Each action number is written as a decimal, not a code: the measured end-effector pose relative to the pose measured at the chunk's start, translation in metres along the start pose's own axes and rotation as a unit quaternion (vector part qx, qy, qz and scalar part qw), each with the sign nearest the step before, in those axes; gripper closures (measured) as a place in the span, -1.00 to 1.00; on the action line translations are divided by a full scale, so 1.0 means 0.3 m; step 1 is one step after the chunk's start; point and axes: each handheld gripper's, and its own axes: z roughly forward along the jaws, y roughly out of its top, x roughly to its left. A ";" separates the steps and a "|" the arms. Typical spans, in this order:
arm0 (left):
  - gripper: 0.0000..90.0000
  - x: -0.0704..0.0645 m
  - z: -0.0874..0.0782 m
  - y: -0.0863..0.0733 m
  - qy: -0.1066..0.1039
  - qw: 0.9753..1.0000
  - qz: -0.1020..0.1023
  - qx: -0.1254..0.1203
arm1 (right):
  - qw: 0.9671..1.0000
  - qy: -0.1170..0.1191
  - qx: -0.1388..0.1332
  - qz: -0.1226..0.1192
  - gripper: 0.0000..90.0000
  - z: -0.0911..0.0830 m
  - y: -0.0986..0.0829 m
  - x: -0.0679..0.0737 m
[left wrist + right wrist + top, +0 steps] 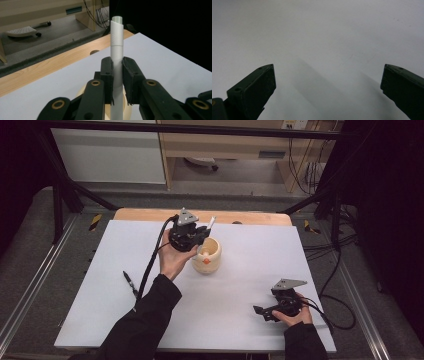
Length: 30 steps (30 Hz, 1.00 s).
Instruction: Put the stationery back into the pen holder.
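1. Table top [125,270]: white sheet over a wooden board, its bare edge showing at the far side.

2. Left gripper [200,236]: held over the far middle of the sheet, above the cup. Jaws pressed onto the white pen.

3. Right gripper [260,311]: resting low at the near right, well apart from the cup. Jaws spread wide with nothing between them (the right gripper view has bare sheet ahead).

4. Cup [207,255]: cream, upright, an orange mark on its side.

5. White pen [117,47]: near upright in the pinch, lower end at or inside the cup mouth; which, I cannot tell.

6. Black pen [129,281]: lying loose on the near left.

Step in hand, as judged: placing the white pen in the cup. Next move calls for lowering it straight, then releasing.
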 end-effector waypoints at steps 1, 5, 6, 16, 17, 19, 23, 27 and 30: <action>0.75 0.002 0.004 0.001 -0.001 1.000 0.000 -0.001 | 1.000 0.000 0.000 0.000 -0.98 0.000 0.000 0.000; 0.75 0.010 0.027 0.008 0.003 1.000 -0.003 -0.009 | 1.000 0.001 0.001 0.002 -0.98 0.000 0.000 0.000; 0.75 0.013 0.032 0.011 0.007 1.000 0.000 -0.008 | 1.000 0.000 0.000 0.001 -0.98 0.001 0.000 0.000; 0.75 0.030 0.114 0.016 0.008 1.000 -0.005 -0.010 | 1.000 0.002 0.000 0.002 -0.98 0.001 0.000 0.000; 0.75 0.032 0.122 0.013 0.008 1.000 -0.004 -0.010 | 1.000 0.002 0.000 0.001 -0.98 0.002 0.000 0.000; 0.75 0.034 0.138 0.008 0.009 1.000 -0.006 -0.009 | 1.000 0.001 0.000 -0.001 -0.98 0.002 0.000 0.000; 0.75 0.043 0.165 -0.004 0.015 1.000 -0.005 -0.008 | 1.000 0.001 -0.001 -0.001 -0.98 0.001 0.000 -0.001; 0.75 0.054 0.185 -0.020 0.016 1.000 -0.011 -0.006 | 1.000 0.001 -0.002 -0.001 -0.98 0.004 -0.001 0.001; 0.75 0.059 0.197 -0.036 0.015 1.000 -0.011 -0.005 | 1.000 0.001 -0.002 -0.002 -0.98 0.005 -0.001 0.000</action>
